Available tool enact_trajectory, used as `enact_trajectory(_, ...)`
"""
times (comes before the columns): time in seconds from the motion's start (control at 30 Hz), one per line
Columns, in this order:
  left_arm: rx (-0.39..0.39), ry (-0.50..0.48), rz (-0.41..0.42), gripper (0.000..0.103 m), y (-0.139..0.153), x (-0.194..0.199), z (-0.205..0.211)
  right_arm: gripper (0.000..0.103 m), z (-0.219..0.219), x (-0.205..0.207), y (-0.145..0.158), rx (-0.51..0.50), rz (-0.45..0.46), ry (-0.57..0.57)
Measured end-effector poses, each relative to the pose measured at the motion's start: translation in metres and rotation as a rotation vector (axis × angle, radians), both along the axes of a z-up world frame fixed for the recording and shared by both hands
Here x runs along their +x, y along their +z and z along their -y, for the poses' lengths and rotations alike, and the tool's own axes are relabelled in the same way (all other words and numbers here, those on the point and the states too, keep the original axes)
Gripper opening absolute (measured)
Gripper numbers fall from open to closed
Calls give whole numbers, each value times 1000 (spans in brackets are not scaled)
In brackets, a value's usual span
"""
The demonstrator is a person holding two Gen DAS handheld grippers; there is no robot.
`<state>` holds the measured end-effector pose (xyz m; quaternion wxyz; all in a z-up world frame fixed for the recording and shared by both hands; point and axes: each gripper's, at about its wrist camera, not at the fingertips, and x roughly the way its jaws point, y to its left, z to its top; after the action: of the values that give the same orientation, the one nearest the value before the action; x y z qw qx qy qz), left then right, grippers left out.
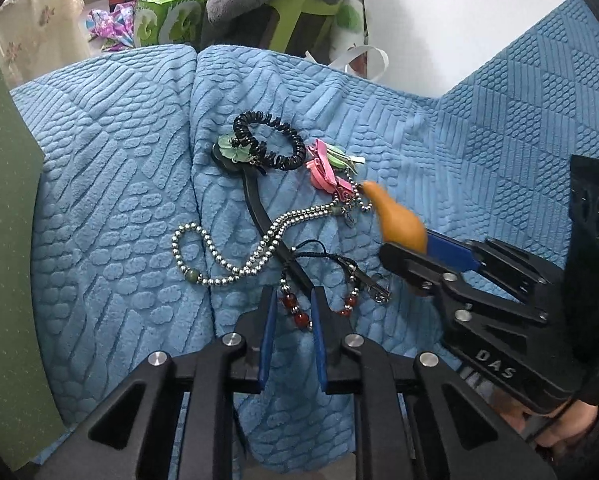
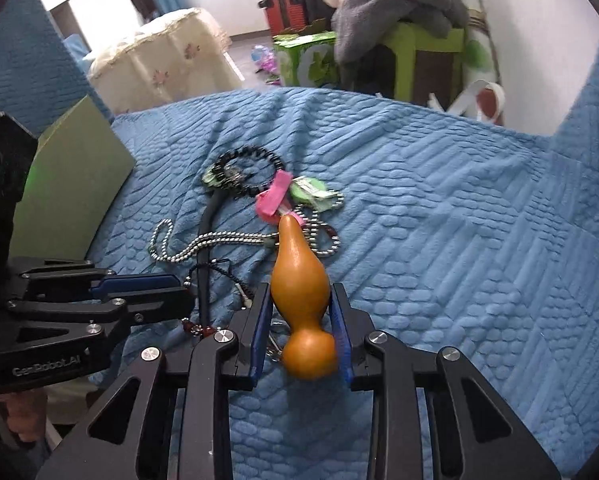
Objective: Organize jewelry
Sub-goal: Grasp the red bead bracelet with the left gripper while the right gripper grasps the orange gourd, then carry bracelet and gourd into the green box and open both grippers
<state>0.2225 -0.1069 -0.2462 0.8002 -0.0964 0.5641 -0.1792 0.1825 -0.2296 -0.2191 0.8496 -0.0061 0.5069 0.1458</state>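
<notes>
A pile of jewelry lies on a blue quilt (image 1: 111, 184). In the left wrist view a silver bead chain (image 1: 235, 248) loops across the middle. A black hair stick (image 1: 259, 208) runs under it toward a green clover charm (image 1: 229, 148) at about 11 o'clock of the pile. A black coil hair tie (image 1: 271, 140) sits at the pile's 12 o'clock, and pink clips (image 1: 323, 168) at 1 o'clock.

At 6 o'clock of the pile, the left gripper (image 1: 293, 308) stands nearly closed around a red bead strand (image 1: 295, 308). Its blue pads flank the beads closely, though whether they press on them cannot be told.

In the right wrist view, the right gripper (image 2: 301, 320) is clamped on an orange gourd (image 2: 299, 280). Both pads touch the gourd's sides near its waist, and its narrow tip points to 12 o'clock, over the chain and clips. In the left wrist view the gourd shows at 3 o'clock of the pile.

A green board (image 2: 75, 188) lies at 9 o'clock, on the quilt's edge. Behind the quilt stand a green box (image 1: 167, 20) and a heap of grey cloth (image 2: 395, 4).
</notes>
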Motion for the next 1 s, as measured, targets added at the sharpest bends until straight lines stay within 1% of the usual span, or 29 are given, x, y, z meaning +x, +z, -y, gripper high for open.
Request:
enact_trajectory(0.07, 16, -8, 7, 14, 0, 1, 4, 26, 4, -1, 2, 5, -1, -30)
enact_trajectory(0.1, 49, -21, 18, 12, 1, 0, 7, 26, 6, -2, 3, 8, 3, -45)
enact_trajectory(0.13, 78, -24, 25, 6, 0, 1, 12, 26, 7, -2, 5, 10, 6, -57)
enact_trajectory(0.2, 75, -8, 17, 6, 0, 2, 11, 26, 10, -4, 9, 26, 10, -86)
enact_trajectory(0.33, 110, -29, 30, 6, 0, 2, 15, 26, 11, -10, 12, 28, 3, -111)
enact_trajectory(0.4, 123, -16, 41, 5, 0, 2, 17, 26, 10, -11, 9, 5, -24, -121)
enact_trajectory(0.43, 139, -15, 53, 5, 1, 0, 20, 26, 10, -11, 6, 18, -43, -125)
enact_trajectory(0.47, 158, -24, 67, 5, 2, -2, 23, 26, 10, -10, 1, 17, -75, -136)
enact_trajectory(0.5, 169, -28, 79, 5, 1, -4, 26, 26, 11, -11, -2, 3, -89, -147)
enact_trajectory(0.57, 153, -12, 69, 4, 1, -3, 24, 26, 12, -11, 0, 7, -91, -163)
enact_trajectory(0.63, 139, 5, 71, 4, 4, -3, 20, 26, 12, -13, 5, 5, -74, -170)
enact_trajectory(0.8, 93, 21, 126, 4, 33, -4, 14, 26, 19, -20, 20, 6, -38, -202)
enact_trajectory(0.93, 54, 25, 145, 4, 53, -7, 8, 26, 21, -24, 38, 11, 2, -224)
enact_trajectory(1.0, 53, 23, 169, 4, 63, -11, 5, 26, 20, -25, 44, 17, 14, -228)
